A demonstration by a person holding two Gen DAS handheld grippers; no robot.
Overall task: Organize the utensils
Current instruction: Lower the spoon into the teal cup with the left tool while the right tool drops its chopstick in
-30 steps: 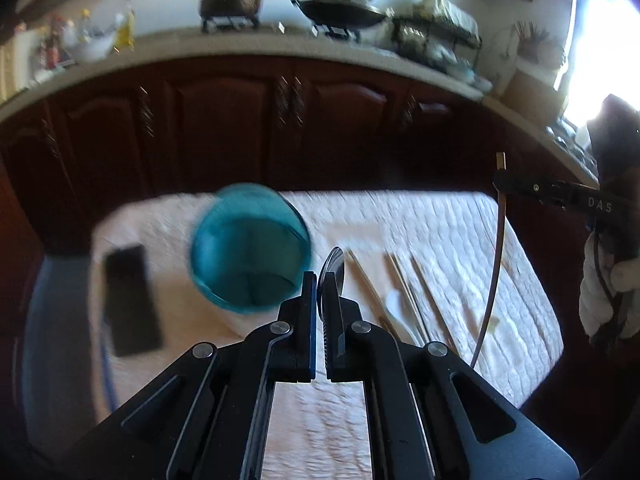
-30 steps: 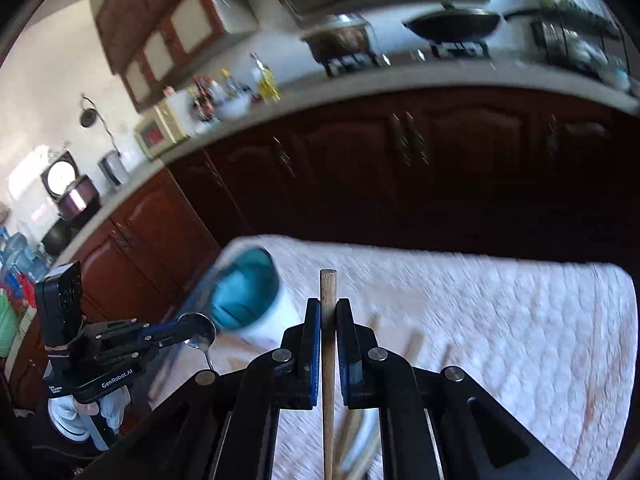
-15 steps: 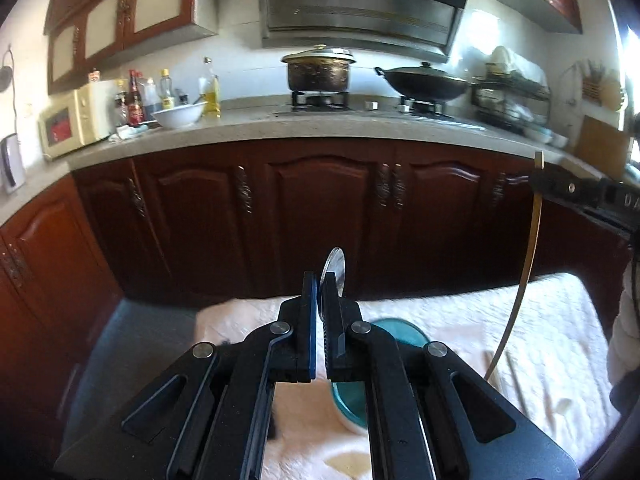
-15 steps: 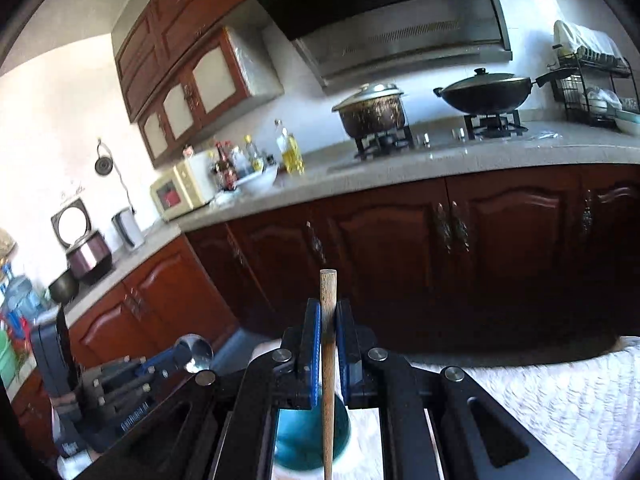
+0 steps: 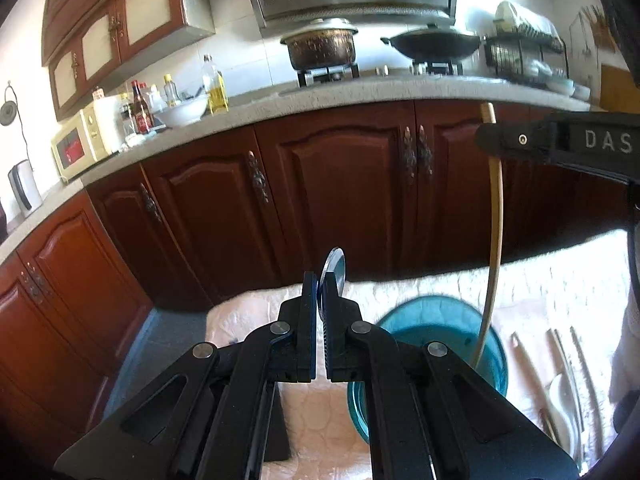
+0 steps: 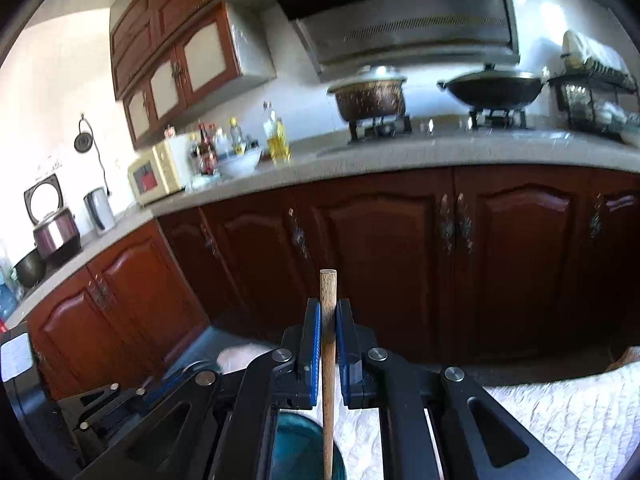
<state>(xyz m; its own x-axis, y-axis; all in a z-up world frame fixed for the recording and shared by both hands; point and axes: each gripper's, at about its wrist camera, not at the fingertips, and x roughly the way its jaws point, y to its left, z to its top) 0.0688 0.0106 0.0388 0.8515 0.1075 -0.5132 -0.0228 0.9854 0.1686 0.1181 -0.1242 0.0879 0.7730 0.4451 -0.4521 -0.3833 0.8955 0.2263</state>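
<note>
My left gripper (image 5: 320,280) is shut on a metal spoon (image 5: 335,266), whose bowl sticks up past the fingertips. To its right stands a teal cup (image 5: 424,322) on the white quilted cloth (image 5: 560,280). My right gripper (image 5: 560,144) holds a wooden chopstick (image 5: 495,220) upright over the cup, and the stick's lower end reaches into the cup's mouth. In the right wrist view that gripper (image 6: 328,314) is shut on the chopstick (image 6: 328,292), with the teal cup (image 6: 296,440) directly below. The left gripper (image 6: 120,404) shows at the lower left there.
More chopsticks (image 5: 560,356) and a white spoon (image 5: 560,396) lie on the cloth right of the cup. A black flat object (image 5: 278,424) lies left of the cup. Dark wooden cabinets (image 5: 340,192) and a counter with a pot (image 5: 322,46) and wok (image 5: 434,44) stand beyond.
Both cameras have swung up from the tabletop toward the cabinets. The cup has shifted from left of centre to lower right in the left view. The right gripper brought the chopstick over the cup.
</note>
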